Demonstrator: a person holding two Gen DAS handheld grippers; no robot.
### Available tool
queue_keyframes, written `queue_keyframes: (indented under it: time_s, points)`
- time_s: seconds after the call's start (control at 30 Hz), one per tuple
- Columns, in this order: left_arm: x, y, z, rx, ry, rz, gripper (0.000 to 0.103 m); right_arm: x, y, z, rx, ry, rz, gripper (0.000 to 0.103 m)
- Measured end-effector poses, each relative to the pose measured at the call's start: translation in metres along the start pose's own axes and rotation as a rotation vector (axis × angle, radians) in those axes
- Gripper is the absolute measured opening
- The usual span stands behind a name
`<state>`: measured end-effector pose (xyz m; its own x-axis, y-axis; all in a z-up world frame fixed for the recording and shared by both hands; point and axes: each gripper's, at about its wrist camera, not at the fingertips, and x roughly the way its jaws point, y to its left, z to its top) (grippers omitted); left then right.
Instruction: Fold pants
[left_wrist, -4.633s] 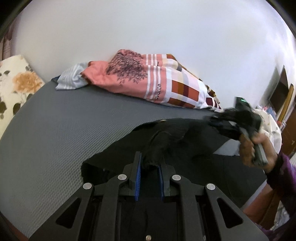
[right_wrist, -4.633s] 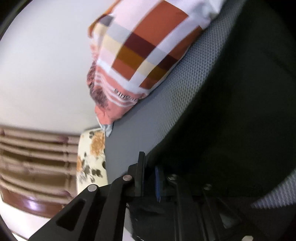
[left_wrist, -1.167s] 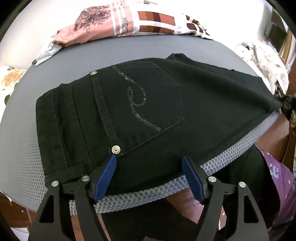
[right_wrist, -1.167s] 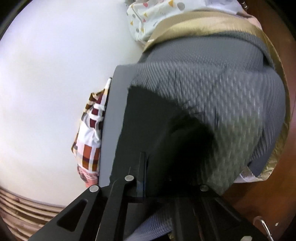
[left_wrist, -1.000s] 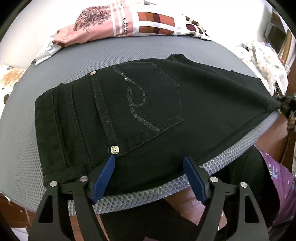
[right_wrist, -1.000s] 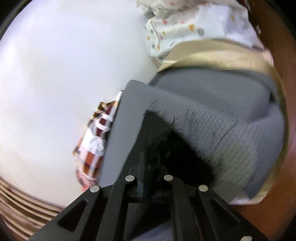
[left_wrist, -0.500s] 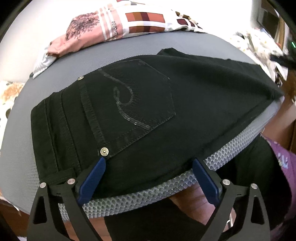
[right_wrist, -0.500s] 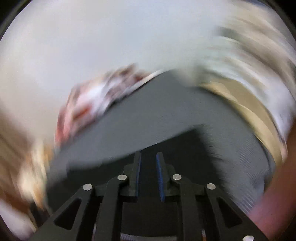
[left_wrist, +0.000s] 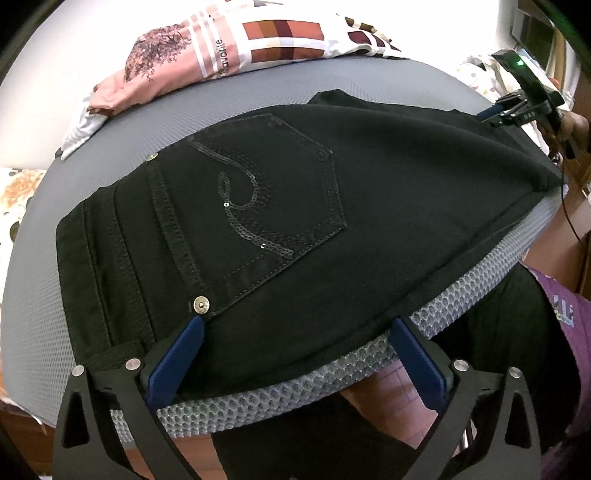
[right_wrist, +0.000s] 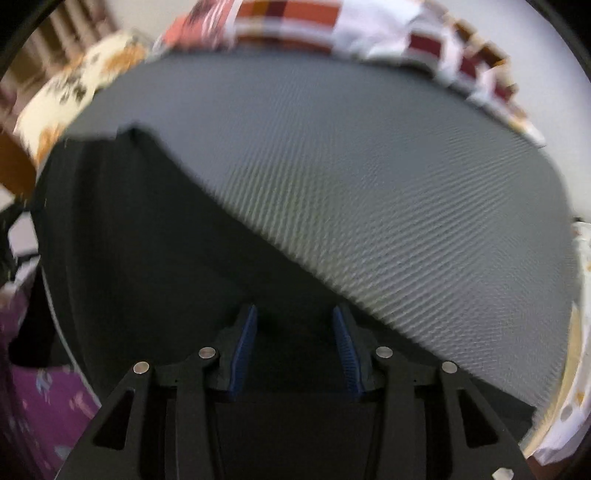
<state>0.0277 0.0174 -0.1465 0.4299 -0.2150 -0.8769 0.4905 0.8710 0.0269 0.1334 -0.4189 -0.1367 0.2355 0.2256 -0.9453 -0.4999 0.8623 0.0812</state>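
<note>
So the black jeans (left_wrist: 369, 192) are lying flat on the grey mesh mattress (left_wrist: 258, 99), folded leg over leg, back pocket with the sequin swirl (left_wrist: 255, 225) facing up. The waistband (left_wrist: 96, 266) sits at the left end in the left wrist view and the legs run off to the right, so the long axis goes left-to-right along the near edge of the bed.

The left gripper (left_wrist: 291, 354) is right at that near edge, by the seat of the jeans, pointing steeply down. Its jaws are nearly fully spread and opening the last bit, blue pads on either side of the cloth edge but not pressing it, so nothing held there.

The right gripper (right_wrist: 293, 343) is over the leg end; you can also spot it far right in the left wrist view. Its jaws are opening too, about halfway, with dark denim under them but no pinch that I can see. That view is motion-blurred, so don't trust the fine detail.

My read: the next fold has to go along the long axis, leg end carried over toward the waistband. That makes the right hand the nearer one to the hems, and the left the nearer one to pin the waist end. The patterned quilt (left_wrist: 236, 48) at the far side is well apart from all this.
</note>
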Motion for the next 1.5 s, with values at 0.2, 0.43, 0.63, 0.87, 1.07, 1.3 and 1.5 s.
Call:
queue_keyframes:
  time_s: [0.2,0.43,0.63,0.87,1.07,1.3,1.5]
  points:
    - [0.003,-0.005,0.002,0.018,0.019,0.02,0.103,0.003,0.012,0.002,-0.115,0.064,-0.033,0.029]
    - [0.005,-0.006,0.004,0.013,0.033,0.034,0.103,-0.004,0.028,0.001,-0.202,0.107,-0.12,0.006]
    - [0.006,-0.007,0.006,0.011,0.045,0.046,0.103,-0.025,0.036,-0.008,-0.194,0.053,-0.157,0.003]
    - [0.007,-0.006,0.009,0.008,0.064,0.046,0.103,-0.011,0.03,0.01,-0.148,0.003,-0.225,0.002]
    - [0.008,-0.005,0.01,0.004,0.073,0.046,0.103,0.008,0.019,0.023,-0.084,-0.037,-0.335,0.0]
    - [0.007,-0.005,0.011,-0.007,0.074,0.036,0.103,-0.038,-0.008,0.008,0.194,-0.197,-0.126,0.007]
    - [-0.004,0.004,0.014,-0.077,0.016,-0.018,0.103,-0.081,0.009,-0.096,0.495,-0.358,0.204,0.015]
